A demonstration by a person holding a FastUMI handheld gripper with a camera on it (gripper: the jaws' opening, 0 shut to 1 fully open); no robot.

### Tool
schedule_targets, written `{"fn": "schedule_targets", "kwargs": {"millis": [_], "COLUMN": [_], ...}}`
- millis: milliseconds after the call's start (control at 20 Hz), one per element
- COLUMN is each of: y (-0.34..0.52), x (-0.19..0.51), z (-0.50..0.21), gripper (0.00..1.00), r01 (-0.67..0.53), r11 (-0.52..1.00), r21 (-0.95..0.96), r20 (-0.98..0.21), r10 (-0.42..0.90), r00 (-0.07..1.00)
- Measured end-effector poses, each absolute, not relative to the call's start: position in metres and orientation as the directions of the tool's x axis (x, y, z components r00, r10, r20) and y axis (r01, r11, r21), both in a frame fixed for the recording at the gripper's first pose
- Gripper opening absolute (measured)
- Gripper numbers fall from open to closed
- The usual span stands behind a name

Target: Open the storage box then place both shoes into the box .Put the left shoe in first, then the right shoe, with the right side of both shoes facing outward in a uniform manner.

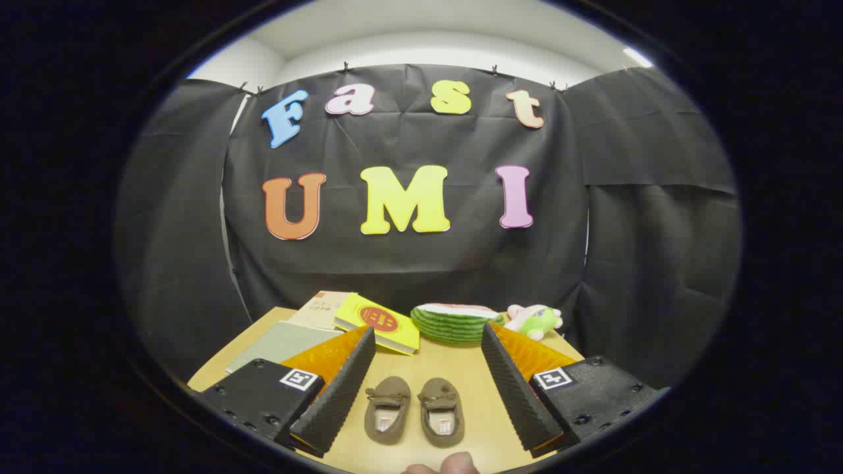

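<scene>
The gripper [428, 345] is held above the near part of a table, its two fingers spread wide apart and grasping nothing. Between the fingers, on the bare wood, sit the two shoes: small brown slippers side by side, toes pointing away, each with a little bow across the top and a pale insole showing in the opening. The left shoe [387, 408] and the right shoe [441, 411] lie close together but do not seem to touch, and neither finger touches them. Just nearer than the shoes, at the table's near edge, the tips of a person's fingers [451, 465] peek up.

The table [435, 365] is a light wooden top, smooth and evenly lit. Beyond the fingers, toward its far side, a yellow book [377, 322] with a red round mark lies tilted, resting partly over a pale book [324, 307] behind it. A grey-green folder [280, 343] lies flat beside these, partly hidden by the left finger. To the other side of the yellow book is a watermelon-slice cushion [454, 321], green-striped with a pale top, and just beside that a small plush toy [535, 320] in pink, white and green, near the far corner.

Behind the table hangs black cloth [408, 257], clipped up in panels along its top edge and slightly creased. Above the cloth show a white wall and ceiling [428, 39].
</scene>
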State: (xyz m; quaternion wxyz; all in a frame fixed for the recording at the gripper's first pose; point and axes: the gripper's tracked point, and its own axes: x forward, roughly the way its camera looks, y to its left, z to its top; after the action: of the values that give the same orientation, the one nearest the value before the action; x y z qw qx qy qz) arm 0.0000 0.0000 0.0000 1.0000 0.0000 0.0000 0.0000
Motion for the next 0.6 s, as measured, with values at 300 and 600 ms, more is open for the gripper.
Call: {"fn": "schedule_targets", "kwargs": {"millis": [300, 600], "y": [-0.008, -0.0091], "x": [-0.003, -0.0035], "z": [0.0014, 0.0072], "gripper": [1.0, 1.0], "r01": [-0.001, -0.019], "r11": [1.0, 1.0], "r21": [0.004, -0.006], "r20": [0.006, 0.018], "r10": [0.001, 0.019], "r00": [1.0, 1.0]}}
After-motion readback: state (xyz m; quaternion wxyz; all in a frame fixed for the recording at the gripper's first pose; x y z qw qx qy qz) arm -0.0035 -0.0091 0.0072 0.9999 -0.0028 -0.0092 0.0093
